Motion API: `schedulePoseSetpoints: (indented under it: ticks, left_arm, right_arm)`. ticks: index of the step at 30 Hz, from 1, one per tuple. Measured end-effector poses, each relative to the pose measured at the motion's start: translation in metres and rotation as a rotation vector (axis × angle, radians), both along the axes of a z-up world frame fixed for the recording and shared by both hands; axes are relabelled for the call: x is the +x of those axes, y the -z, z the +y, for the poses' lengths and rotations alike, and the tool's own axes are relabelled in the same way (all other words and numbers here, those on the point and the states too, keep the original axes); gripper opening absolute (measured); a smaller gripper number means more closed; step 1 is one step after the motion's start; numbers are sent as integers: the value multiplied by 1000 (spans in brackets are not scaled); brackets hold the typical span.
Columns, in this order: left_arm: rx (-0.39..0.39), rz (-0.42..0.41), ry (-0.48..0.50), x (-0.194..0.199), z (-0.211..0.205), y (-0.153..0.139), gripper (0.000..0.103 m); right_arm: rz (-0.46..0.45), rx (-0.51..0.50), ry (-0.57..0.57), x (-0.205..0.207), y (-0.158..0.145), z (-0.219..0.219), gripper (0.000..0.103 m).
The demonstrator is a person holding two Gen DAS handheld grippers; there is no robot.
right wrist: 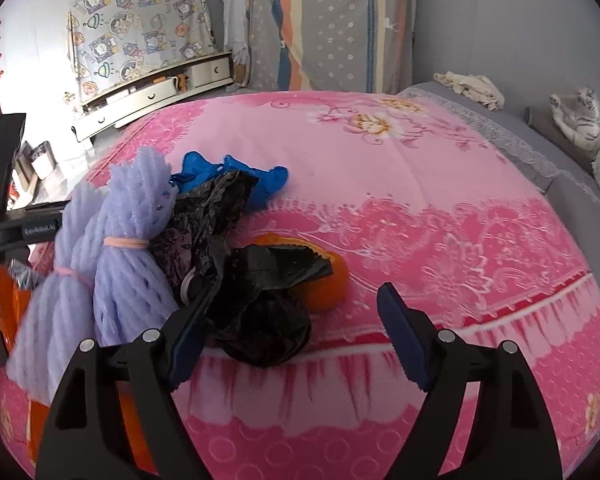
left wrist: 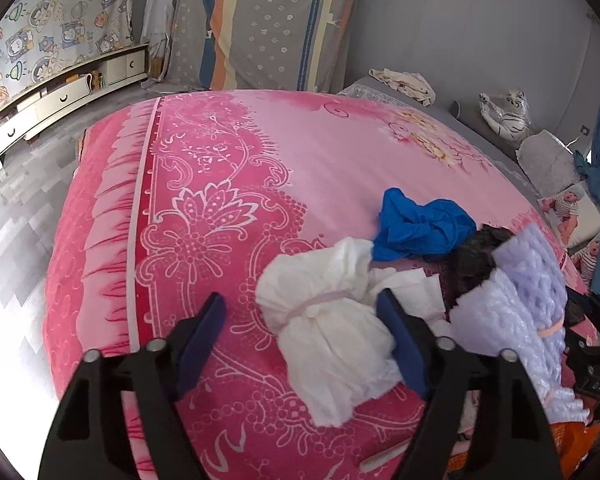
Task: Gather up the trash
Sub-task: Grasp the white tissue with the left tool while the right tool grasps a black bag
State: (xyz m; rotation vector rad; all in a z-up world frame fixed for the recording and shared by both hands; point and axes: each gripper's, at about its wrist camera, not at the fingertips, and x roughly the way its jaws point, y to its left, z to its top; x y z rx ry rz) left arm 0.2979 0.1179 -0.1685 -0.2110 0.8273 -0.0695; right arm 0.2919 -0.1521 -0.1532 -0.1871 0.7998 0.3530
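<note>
Trash lies on a pink bed cover (left wrist: 260, 160). In the left wrist view a white crumpled bundle (left wrist: 324, 328) tied with a pink band lies between the fingers of my open left gripper (left wrist: 300, 324), with a blue crumpled glove (left wrist: 416, 224), a black bag (left wrist: 476, 256) and lilac foam netting (left wrist: 516, 292) beyond. In the right wrist view my right gripper (right wrist: 296, 320) is open around a black plastic bag (right wrist: 260, 288) lying over an orange peel (right wrist: 324, 280). Lilac foam netting (right wrist: 120, 248) and the blue glove (right wrist: 236, 176) lie to its left.
A white drawer unit (left wrist: 64, 96) stands along the far wall under a cartoon-print cloth. Striped bedding (left wrist: 268, 20) hangs behind the bed. A grey sofa with a toy tiger (left wrist: 504, 112) lies to the right. An orange bag (right wrist: 16, 292) sits at the bed's left edge.
</note>
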Motion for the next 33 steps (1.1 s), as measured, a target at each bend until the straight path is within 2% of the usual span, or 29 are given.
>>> schedulePoseSetpoints:
  ticks: [3, 6, 8, 11, 17, 33]
  left_arm:
    - [1, -5, 18, 1, -4, 0, 58]
    - [6, -9, 23, 2, -6, 1, 54]
    - [4, -12, 21, 1, -7, 1, 52]
    - [4, -19, 12, 0, -6, 0, 49]
    - [24, -37, 3, -5, -7, -5, 46]
    - [33, -125, -15, -37, -2, -37, 45]
  right_arm:
    - [14, 13, -26, 8, 1, 7, 65]
    - [17, 7, -42, 12, 1, 13, 50]
    - [13, 4, -65, 11, 0, 17, 30]
    - [-5, -24, -68, 8, 0, 23, 19]
    - [-16, -4, -54, 3, -5, 21, 10]
    - [-129, 69, 42, -18, -50, -13, 8]
